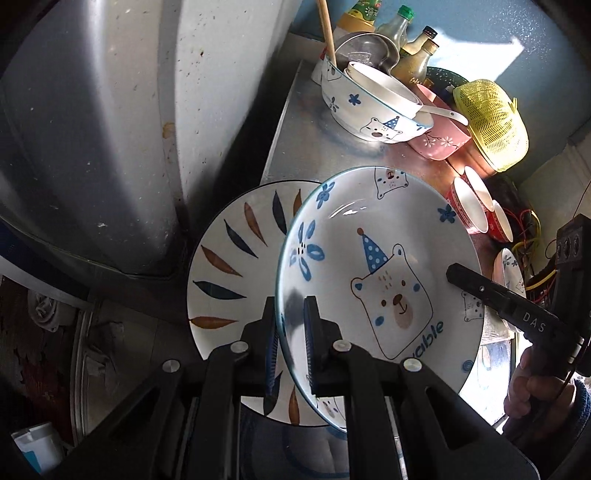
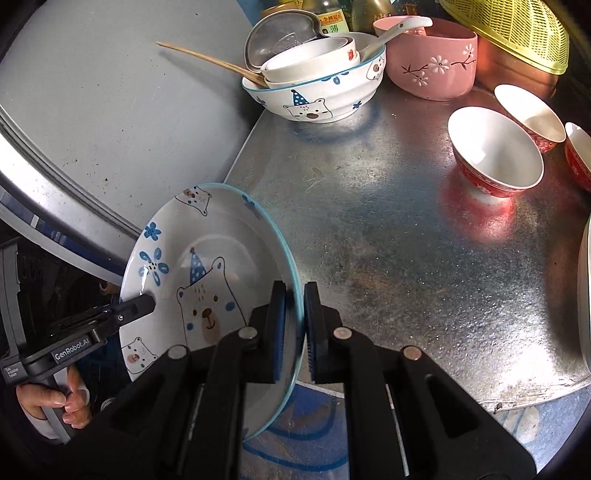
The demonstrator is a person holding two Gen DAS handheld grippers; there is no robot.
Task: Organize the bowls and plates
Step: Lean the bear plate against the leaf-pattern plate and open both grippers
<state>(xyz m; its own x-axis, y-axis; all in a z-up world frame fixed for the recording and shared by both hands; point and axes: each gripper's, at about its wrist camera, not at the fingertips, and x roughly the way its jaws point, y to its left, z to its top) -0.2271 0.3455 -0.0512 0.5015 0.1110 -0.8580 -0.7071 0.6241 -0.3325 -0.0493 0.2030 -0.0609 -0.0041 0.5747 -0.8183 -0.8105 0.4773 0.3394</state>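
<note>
I hold one bear plate (image 1: 388,266) between my two grippers; my left gripper (image 1: 290,332) is clamped on its near-left rim, my right gripper (image 2: 295,325) is clamped on the opposite rim, and the plate hangs tilted over the near-left corner of the metal counter (image 2: 388,240); a second plate, the leaf plate (image 1: 236,266), lies just behind and below it in the left wrist view, overhanging the counter's edge.

Counting the rest: three red bowls (image 2: 495,155) stand at the right, close together; one bear bowl (image 2: 317,92) sits far on the counter with two white bowls (image 2: 314,59) nested in it, a pair of chopsticks (image 2: 207,61) leaning out to the left and a white spoon (image 2: 391,31) lying across to the right; one pink bowl (image 2: 432,62) stands just right of it; one yellow basket (image 2: 517,29) is at the far right; several bottles (image 1: 399,29) line the far wall; I cannot count them surely.

The middle of the counter is bare; its left edge runs along a grey wall (image 2: 110,92), its near edge drops off just right of my right gripper.
</note>
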